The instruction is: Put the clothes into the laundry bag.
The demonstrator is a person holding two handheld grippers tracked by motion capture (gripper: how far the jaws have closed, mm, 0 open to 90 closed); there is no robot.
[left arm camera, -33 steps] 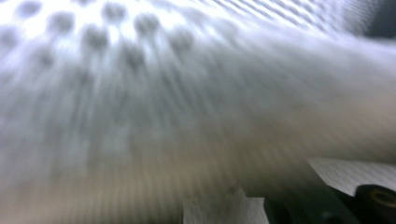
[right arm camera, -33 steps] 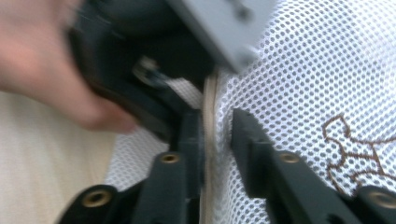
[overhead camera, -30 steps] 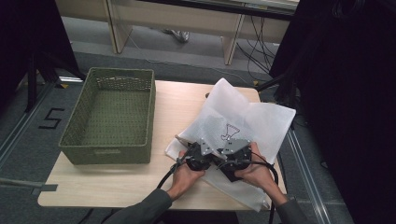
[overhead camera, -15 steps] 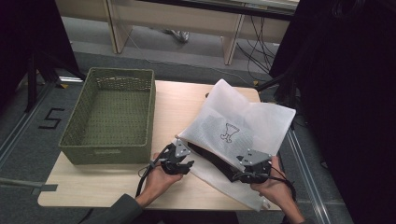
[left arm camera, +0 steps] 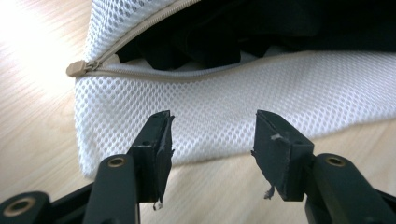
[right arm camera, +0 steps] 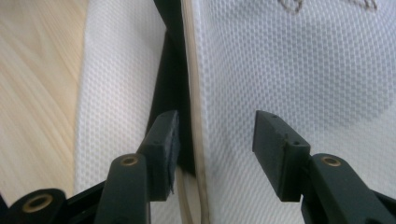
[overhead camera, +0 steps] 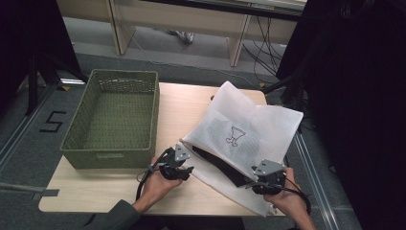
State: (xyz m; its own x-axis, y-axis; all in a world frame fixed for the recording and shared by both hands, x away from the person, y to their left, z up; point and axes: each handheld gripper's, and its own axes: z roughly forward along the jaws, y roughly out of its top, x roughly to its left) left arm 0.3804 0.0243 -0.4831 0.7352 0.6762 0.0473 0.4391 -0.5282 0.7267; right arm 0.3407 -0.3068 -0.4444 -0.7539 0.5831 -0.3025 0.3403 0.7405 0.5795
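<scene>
One white mesh laundry bag (overhead camera: 249, 139) lies on the table's (overhead camera: 119, 191) right half, zipper mouth gaping, dark clothing (left arm camera: 219, 32) inside. Left gripper (left arm camera: 212, 140) and right gripper (right arm camera: 215, 140) have both just been opening, jaws spread, gripping nothing. Green wicker basket (overhead camera: 112, 120) at left: empty.

black jaws, brass screws, grey sleeve (overhead camera: 117, 216)

**A light wooden table on a grey floor**

The table (overhead camera: 119, 201) has a pale wood top. Around it the floor (overhead camera: 28, 143) is grey carpet, with a white figure 5 (overhead camera: 52, 122) at 9 o'clock. At 12 o'clock stands beige furniture (overhead camera: 191, 19) with cables (overhead camera: 261, 52) below. A dark curtain (overhead camera: 354, 96) hangs at 3 o'clock.
</scene>
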